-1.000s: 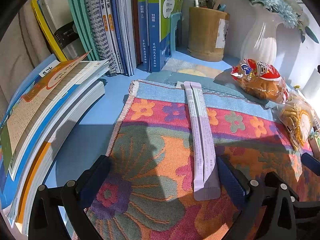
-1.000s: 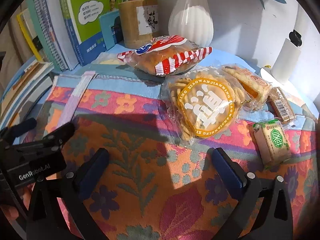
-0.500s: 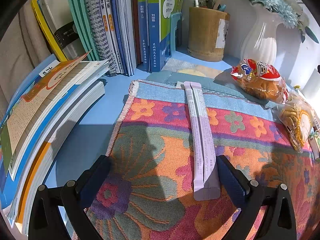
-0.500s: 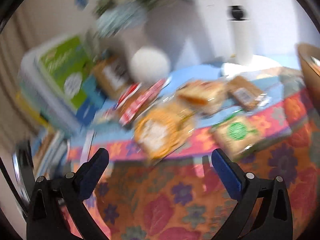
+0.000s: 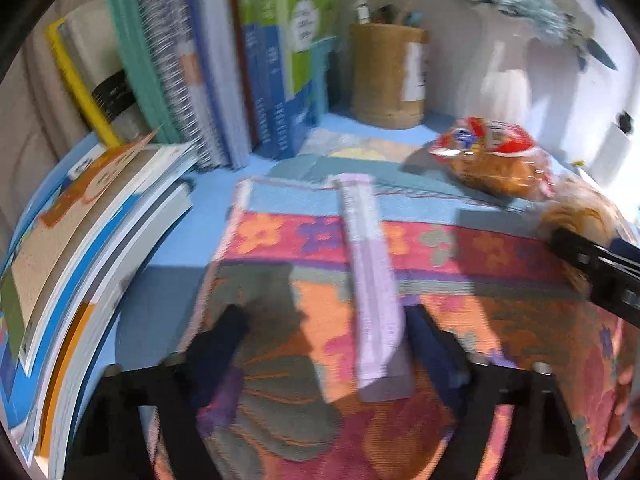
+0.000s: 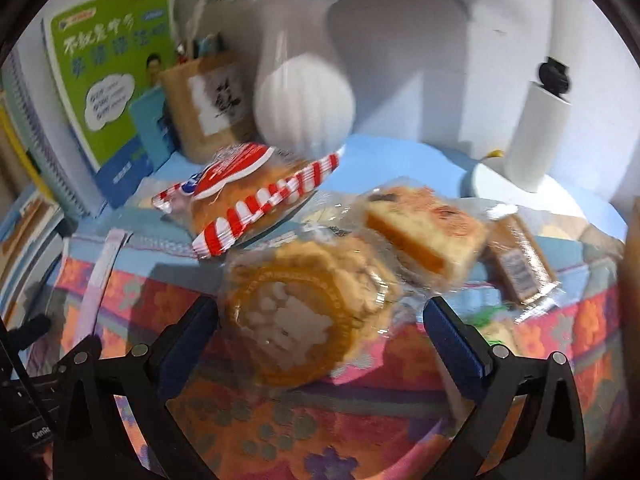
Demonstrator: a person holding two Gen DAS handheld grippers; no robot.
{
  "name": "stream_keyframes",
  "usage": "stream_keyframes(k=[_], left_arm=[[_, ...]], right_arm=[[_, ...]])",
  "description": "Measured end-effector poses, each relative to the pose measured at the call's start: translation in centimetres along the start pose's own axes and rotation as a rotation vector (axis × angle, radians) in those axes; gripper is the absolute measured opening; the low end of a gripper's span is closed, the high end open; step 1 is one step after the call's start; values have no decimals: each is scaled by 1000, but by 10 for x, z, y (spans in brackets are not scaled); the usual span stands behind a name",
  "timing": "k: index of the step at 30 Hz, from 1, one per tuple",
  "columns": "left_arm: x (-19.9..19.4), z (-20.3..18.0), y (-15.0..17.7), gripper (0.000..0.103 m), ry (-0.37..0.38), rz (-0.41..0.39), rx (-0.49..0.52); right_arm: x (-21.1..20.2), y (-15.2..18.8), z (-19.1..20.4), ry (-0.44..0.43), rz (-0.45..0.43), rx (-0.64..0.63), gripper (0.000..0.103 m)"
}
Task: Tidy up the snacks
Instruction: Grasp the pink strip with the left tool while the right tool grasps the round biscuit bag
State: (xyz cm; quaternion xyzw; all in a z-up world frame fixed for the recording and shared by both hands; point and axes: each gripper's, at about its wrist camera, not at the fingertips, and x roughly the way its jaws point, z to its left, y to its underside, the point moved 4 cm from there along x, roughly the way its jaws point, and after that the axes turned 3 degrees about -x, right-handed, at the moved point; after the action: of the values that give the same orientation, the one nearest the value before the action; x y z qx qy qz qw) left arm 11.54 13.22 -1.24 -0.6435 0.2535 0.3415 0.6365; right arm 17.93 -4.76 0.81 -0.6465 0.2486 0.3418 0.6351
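A long lilac snack box (image 5: pixel 374 280) lies on the flowered cloth (image 5: pixel 280 400), its near end between the fingers of my open left gripper (image 5: pixel 324 344), close to the right finger. My right gripper (image 6: pixel 320 328) is open with a round yellow-labelled snack bag (image 6: pixel 304 312) between its fingers, not pinched. Behind that bag lie a red-striped bread bag (image 6: pixel 248 196), a cake slice pack (image 6: pixel 424 232), a small brown bar (image 6: pixel 520 264) and a green-labelled pack (image 6: pixel 492 320), mostly hidden. The bread bag (image 5: pixel 492 156) also shows in the left wrist view.
Upright books (image 5: pixel 224 60) and a flat stack of books (image 5: pixel 80 240) stand at the left. A wooden pen holder (image 6: pixel 208 104), a white vase (image 6: pixel 304 100) and a white cylinder (image 6: pixel 536 136) stand at the back by the wall. The right gripper's body (image 5: pixel 600 268) shows at the right of the left wrist view.
My right gripper swung right, then moved forward over the round snack bag, which now sits between its fingers. My left gripper has started to move; its view is blurred and nearer the lilac box.
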Motion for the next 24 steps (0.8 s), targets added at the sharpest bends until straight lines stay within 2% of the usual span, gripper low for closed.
stream_keyframes(k=[1,3,4,5,8,13,18,24], left_arm=[[-1,-4,-1,66,0,-5,15],[-2,-13,-3,47,31,-15,49],[-2,-17,-4,27,57,-19,59],[-2,-20,-5,20,68,-24,60],[-1,-17,-8,18,89,-27,20],[-5,-6,-9,17,151,-41,-54],[-14,-1,-10,17,166,-95,-80],[-23,4,-11,17,203,-143,-108]], right_arm=[[2,1,0,-8,6,5,103],[7,2,-3,-39,27,24,103],[8,1,-5,-56,29,34,103],[5,2,-6,-69,20,40,103],[-3,2,-10,-112,-26,67,86],[-14,3,-17,-182,-87,114,67],[-26,4,-31,-270,-156,204,63],[-49,6,-34,-342,-254,240,63]])
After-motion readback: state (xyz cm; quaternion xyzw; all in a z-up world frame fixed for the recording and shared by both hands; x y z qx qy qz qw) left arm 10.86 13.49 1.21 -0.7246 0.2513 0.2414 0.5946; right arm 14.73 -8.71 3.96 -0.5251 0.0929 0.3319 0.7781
